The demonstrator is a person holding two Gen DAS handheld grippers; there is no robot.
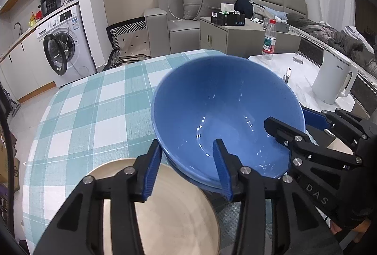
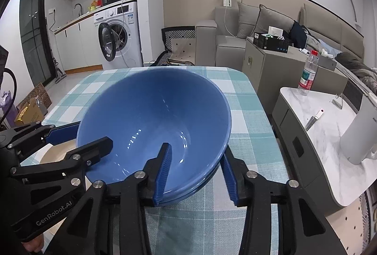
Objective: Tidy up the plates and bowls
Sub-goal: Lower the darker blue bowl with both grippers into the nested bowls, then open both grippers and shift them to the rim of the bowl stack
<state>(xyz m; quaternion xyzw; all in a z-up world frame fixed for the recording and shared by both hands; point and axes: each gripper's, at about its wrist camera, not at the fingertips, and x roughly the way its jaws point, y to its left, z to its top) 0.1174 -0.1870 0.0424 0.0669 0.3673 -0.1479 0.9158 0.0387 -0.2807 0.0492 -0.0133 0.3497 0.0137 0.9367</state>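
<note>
Bowl: blue bowl [image 1: 226,113] sits nested in a second blue bowl, whose rim [image 1: 207,184] shows just beneath it, on the checked surface [image 1: 89,101], touching or overlapping the edge of the beige plate [image 1: 174,219].

Tilt: upper bowl looks tipped toward the cameras (fisheye bend may exaggerate this), which suggests it is not yet seated flat in the one below.

Left gripper: left gripper [image 1: 188,170] straddles the near-left rim, one blue pad outside the wall and one inside; fingers are apart, with a visible gap to the rim, so nothing is clamped.

Right gripper: right gripper [image 2: 195,172] straddles the near-right rim the same way, inner pad in the bowl, outer pad beside the wall; fingers apart, not pressing.

Why two grips: a wide, smooth bowl is steadier carried by opposite sides of its rim, and that is likely why each hand took one side.

Why here: stacking like with like beside the plate fits the sorting job; bowls form one pile, the plate a separate one.

Stage: judged from the loosened fingers, the bowl appears delivered to its stack.

Next: backing both sets of fingers clear without dragging the rim; a snagged pad could tip the top bowl.

Bystanders: white kettle [image 1: 334,80] and water bottle [image 1: 269,39] stand on the marble side table, well apart.
</note>
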